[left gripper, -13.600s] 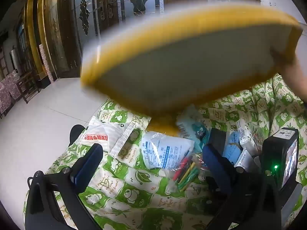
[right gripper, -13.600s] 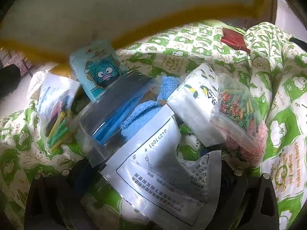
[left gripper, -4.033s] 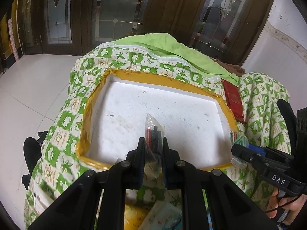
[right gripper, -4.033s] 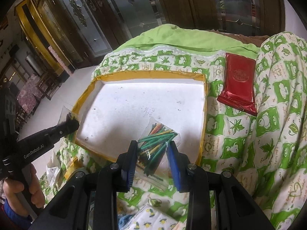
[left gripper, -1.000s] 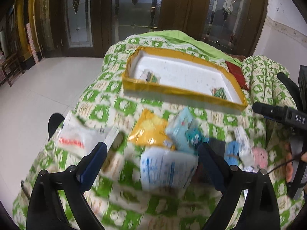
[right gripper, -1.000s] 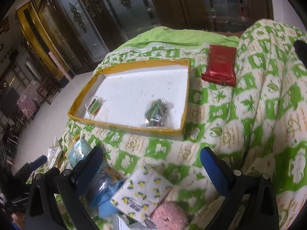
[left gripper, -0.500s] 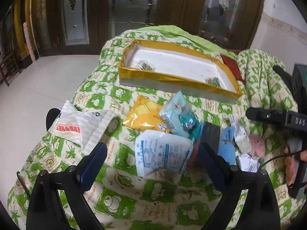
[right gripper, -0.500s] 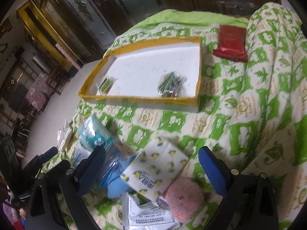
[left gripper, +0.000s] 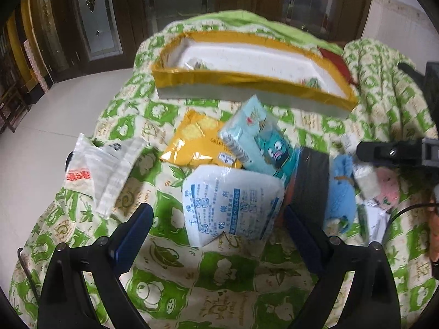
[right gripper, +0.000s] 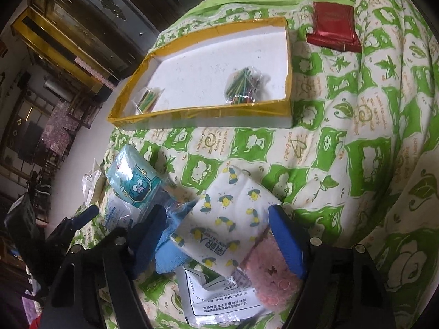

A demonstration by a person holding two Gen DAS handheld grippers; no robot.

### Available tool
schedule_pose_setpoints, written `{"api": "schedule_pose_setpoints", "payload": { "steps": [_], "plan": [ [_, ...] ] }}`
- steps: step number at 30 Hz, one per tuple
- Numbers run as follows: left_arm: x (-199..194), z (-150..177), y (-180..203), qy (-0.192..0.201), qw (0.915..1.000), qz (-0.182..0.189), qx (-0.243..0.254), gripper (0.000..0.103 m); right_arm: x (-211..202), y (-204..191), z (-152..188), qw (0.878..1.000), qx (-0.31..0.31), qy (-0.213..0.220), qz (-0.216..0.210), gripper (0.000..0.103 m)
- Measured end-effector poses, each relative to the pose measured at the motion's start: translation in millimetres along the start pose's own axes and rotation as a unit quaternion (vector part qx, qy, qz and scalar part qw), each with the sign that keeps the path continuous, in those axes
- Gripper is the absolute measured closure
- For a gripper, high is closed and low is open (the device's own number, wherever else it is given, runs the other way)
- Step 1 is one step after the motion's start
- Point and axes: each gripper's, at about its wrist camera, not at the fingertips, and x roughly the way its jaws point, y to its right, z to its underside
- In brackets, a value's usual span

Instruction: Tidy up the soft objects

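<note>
Reaching for more soft packs: the right tool (right gripper: 219, 235) has just been closing around the lemon pack (right gripper: 227, 219), not yet pinching. Left tool (left gripper: 219, 233) gapes wide over the white pack (left gripper: 233, 205). Next, squeeze and carry both to the tray (right gripper: 203, 115).

Left gripper (left gripper: 216, 229) is hanging tilted downward, jaws wide apart; right gripper (right gripper: 219, 233) has just been narrowing, nothing clamped.

Both wrist views look steeply down, close over the quilted bed (left gripper: 219, 288). Left view sits left of the packet pile, right view to its right. Shared: yellow-rimmed tray (left gripper: 247, 82) (right gripper: 208, 115), cartoon tissue pack (left gripper: 260, 142) (right gripper: 134, 178).
</note>
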Motion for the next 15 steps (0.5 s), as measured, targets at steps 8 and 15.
{"api": "schedule_pose_setpoints", "payload": {
  "steps": [8, 15],
  "plan": [
    [7, 2, 4, -0.014, 0.9994, 0.031, 0.005, 0.036, 9, 1, -1, 1.000, 0.009, -0.013, 0.004, 0.026],
    [6, 3, 10, -0.013, 0.9990, 0.041, 0.014, 0.045, 22, 0, -4, 0.999, 0.007, -0.031, 0.006, 0.027]
  ]
}}
